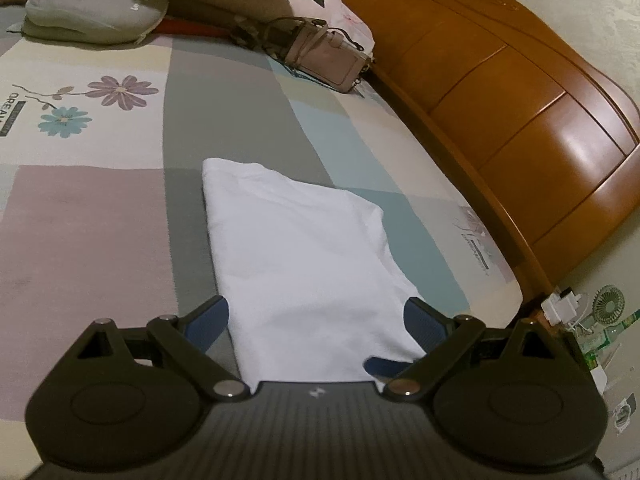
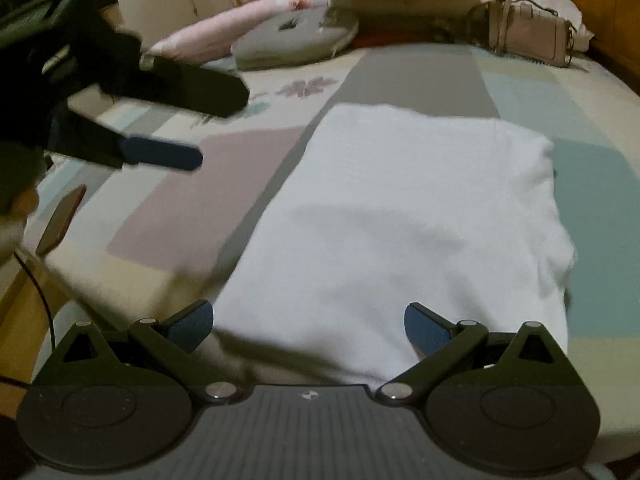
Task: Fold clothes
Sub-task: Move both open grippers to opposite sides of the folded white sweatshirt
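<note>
Two grippers, fingers spread, holding nothing; folded white shirt flat on the bed.
Left wrist view: left gripper spread wide over the shirt's near edge, handbag by the headboard. Right wrist view: right gripper also spread at the near edge; left gripper off to the side, clear of the shirt.

White garment: soft matt cloth. Headboard at 2 o'clock: glossy varnished wood. Left claw: matt black plastic, textured blue pads.
</note>
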`<state>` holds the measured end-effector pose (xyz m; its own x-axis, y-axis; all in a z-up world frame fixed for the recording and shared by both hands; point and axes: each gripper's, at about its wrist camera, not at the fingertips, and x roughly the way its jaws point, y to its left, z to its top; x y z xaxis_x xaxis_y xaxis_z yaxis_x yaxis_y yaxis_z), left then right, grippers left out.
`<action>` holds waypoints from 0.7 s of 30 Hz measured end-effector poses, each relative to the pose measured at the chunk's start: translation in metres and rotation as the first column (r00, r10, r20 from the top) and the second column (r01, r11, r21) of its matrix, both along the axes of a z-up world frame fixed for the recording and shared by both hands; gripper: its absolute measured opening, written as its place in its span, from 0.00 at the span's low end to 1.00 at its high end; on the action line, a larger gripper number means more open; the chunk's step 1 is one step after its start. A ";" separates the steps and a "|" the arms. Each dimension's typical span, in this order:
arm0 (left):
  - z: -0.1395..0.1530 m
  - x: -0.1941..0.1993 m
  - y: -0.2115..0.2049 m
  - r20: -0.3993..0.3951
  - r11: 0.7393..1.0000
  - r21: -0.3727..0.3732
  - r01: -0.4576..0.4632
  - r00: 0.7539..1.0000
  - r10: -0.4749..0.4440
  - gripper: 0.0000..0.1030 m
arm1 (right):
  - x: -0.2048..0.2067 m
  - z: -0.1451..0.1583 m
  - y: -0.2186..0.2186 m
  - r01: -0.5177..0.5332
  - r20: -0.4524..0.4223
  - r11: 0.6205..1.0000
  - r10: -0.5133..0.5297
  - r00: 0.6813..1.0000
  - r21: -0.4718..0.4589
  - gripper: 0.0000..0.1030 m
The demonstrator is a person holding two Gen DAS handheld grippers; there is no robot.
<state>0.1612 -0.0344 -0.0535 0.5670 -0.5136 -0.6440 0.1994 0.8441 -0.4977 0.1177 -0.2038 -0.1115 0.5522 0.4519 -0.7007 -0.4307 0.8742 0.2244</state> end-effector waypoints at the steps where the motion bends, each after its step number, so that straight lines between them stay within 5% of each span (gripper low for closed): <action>1: 0.000 0.000 0.001 0.001 1.000 0.001 -0.006 1.000 0.006 0.91 | -0.003 0.004 0.001 -0.006 0.017 1.000 0.006 1.000 -0.003 1.00; 7: 0.009 -0.002 0.007 0.030 1.000 0.009 -0.030 0.999 0.030 0.91 | -0.002 0.022 0.024 -0.115 0.074 0.992 0.112 0.991 0.043 1.00; 13: 0.014 -0.012 0.021 0.040 0.998 0.019 -0.062 0.997 0.061 0.91 | 0.011 0.011 0.067 -0.236 0.028 0.970 0.235 0.972 0.048 1.00; 16: 0.013 -0.013 0.030 0.034 0.997 0.020 -0.081 0.996 0.081 0.91 | 0.010 0.007 0.074 -0.262 -0.011 0.965 0.262 0.965 0.015 1.00; 21: 0.009 -0.004 0.034 0.024 0.997 -0.010 -0.078 0.997 0.078 0.91 | 0.012 0.031 0.046 -0.203 0.084 0.978 0.206 0.975 -0.049 1.00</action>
